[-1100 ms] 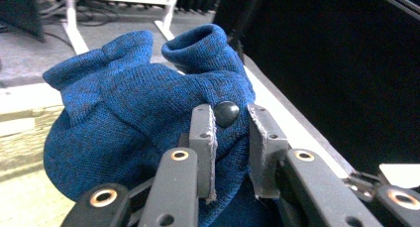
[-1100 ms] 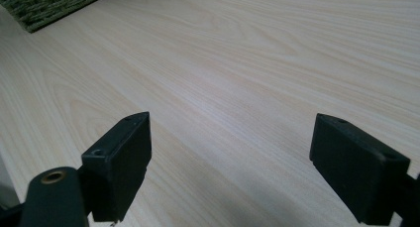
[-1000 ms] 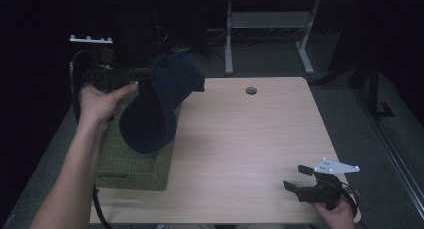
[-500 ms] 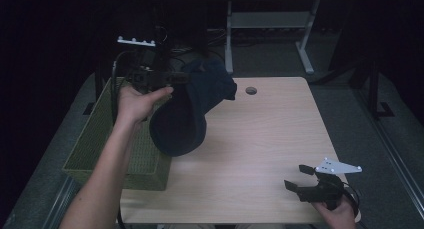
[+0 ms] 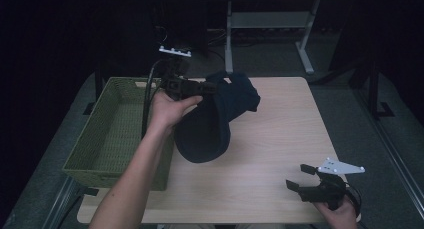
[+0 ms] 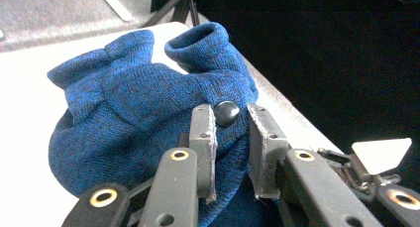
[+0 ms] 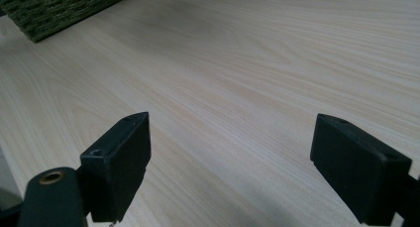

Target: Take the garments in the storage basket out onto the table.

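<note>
Blue knit garment (image 6: 129,113), lower part behind gripper (image 6: 230,138)

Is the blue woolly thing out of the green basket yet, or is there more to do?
Out already: the blue knitted garment hangs over the table, beside the green basket. The left gripper pinches it. It isn't laid down yet. The right gripper waits open near the table's edge.

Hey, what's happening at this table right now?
A person works with a gripper in each hand. The left gripper is shut on a dark blue knit garment, holding it up just right of a green woven basket; its lower end hangs close to the wooden table. The right gripper rests open near the table's front right corner, holding nothing.
</note>
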{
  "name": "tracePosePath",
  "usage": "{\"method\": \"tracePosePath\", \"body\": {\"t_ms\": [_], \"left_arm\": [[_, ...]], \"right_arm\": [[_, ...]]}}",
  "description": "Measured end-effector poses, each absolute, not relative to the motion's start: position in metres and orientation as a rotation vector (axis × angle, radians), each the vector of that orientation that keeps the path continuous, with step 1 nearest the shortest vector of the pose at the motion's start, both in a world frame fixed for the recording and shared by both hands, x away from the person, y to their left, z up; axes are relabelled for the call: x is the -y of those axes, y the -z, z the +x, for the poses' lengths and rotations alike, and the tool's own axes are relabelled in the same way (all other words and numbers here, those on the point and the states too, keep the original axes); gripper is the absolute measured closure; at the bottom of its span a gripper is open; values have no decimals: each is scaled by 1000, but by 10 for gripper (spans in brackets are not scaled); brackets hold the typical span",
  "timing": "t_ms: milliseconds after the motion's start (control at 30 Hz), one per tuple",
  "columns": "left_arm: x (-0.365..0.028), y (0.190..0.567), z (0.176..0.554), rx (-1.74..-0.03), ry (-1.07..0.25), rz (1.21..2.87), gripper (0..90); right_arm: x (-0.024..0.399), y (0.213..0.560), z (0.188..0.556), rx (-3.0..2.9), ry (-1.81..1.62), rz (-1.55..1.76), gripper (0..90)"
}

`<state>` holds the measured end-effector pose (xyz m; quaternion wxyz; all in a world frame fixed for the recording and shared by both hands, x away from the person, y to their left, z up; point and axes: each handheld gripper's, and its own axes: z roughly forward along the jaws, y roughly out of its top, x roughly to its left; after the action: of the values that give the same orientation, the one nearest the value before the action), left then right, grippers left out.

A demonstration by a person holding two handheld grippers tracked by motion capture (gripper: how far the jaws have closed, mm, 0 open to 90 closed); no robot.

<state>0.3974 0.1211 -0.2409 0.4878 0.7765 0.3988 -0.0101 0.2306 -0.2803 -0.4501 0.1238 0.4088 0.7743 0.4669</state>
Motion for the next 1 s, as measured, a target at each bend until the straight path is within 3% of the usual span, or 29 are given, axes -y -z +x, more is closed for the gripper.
{"method": "tracePosePath", "body": {"t_ms": [567,1000], "left_arm": [[-60,319,410,-1058,105,1982,747],[-44,363,408,-1115,142,2014,733]], "right_arm": [[283,448,231,-2256,-1380,1189,156],[280,448,231,-2272,-1383,1180,158]]}}
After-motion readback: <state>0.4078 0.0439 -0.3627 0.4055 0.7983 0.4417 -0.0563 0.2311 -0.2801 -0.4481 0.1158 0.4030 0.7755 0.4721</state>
